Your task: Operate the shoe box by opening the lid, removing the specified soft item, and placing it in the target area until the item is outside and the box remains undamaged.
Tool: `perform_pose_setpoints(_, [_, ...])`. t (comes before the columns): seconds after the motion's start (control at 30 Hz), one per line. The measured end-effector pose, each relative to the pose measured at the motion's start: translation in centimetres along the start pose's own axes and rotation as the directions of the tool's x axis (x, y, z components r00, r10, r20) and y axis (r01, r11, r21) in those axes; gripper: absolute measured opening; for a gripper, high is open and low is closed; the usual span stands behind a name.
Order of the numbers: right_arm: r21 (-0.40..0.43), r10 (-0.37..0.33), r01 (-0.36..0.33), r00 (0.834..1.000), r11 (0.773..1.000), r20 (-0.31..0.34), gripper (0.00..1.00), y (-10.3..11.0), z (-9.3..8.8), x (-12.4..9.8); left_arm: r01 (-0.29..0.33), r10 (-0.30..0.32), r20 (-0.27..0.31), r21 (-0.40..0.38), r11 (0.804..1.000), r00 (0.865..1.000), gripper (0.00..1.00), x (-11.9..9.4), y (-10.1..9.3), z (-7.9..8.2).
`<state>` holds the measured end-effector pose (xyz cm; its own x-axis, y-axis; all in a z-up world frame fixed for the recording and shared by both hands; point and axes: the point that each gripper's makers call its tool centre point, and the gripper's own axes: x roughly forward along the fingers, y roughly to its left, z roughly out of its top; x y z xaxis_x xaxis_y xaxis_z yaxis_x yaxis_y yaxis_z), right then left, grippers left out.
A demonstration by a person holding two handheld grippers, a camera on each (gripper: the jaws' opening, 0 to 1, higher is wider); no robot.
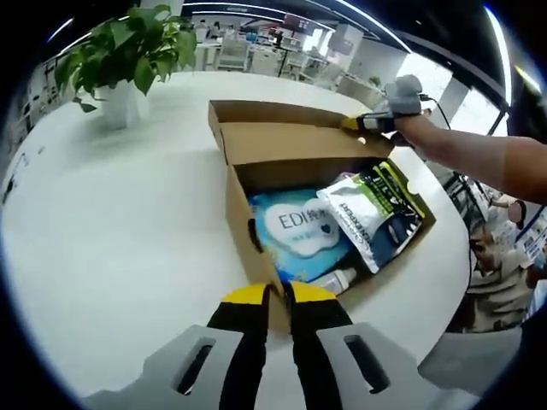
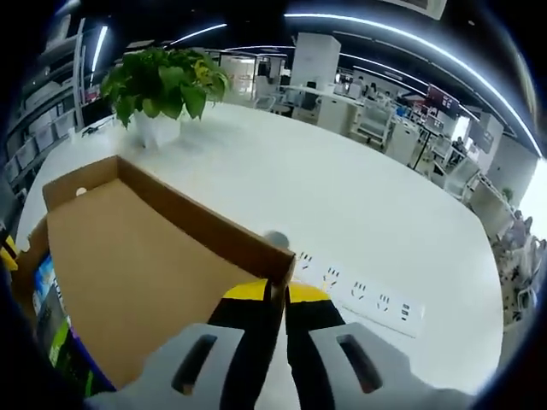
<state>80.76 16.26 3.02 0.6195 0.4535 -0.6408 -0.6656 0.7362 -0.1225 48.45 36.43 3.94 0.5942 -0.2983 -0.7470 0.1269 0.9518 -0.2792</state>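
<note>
An open cardboard shoe box (image 1: pixel 242 209) sits on a white round table (image 1: pixel 111 239). Its lid (image 1: pixel 291 141) is tipped back. Inside lie a soft blue "EDI" pack (image 1: pixel 299 231), a white, green and black pouch (image 1: pixel 373 213) and a small white bottle (image 1: pixel 338 280). My left gripper (image 1: pixel 279 295) is shut on the box's near corner wall. My right gripper (image 1: pixel 366 124), held by a person's arm, is pinched on the lid's far edge. In the right gripper view my right gripper (image 2: pixel 278 290) is shut on the lid (image 2: pixel 128 256) at its corner rim.
A potted plant (image 1: pixel 128 51) stands at the table's far side, also the plant (image 2: pixel 162 81). A white power strip (image 2: pixel 359 295) lies on the table beyond the lid. Office desks fill the background, and a seated person (image 1: pixel 496 256) is at the right.
</note>
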Motion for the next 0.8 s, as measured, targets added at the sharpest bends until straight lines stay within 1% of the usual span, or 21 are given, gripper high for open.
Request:
perform_pose_setpoints(0.43, [0.020, 0.017, -0.015, 0.998, 1.000, -0.068, 0.04, 0.7, -1.9, 1.4, -0.006, 0.006, 0.002, 0.011, 1.000, 1.000, 0.06, 0.1, 0.4, 0.2])
perform_pose_setpoints(0.8, [0.020, 0.022, -0.021, 0.995, 1.000, -0.093, 0.04, 1.0, -2.6, 1.4, -0.011, 0.011, 0.003, 0.020, 1.000, 1.000, 0.06, 0.2, 0.5, 0.1])
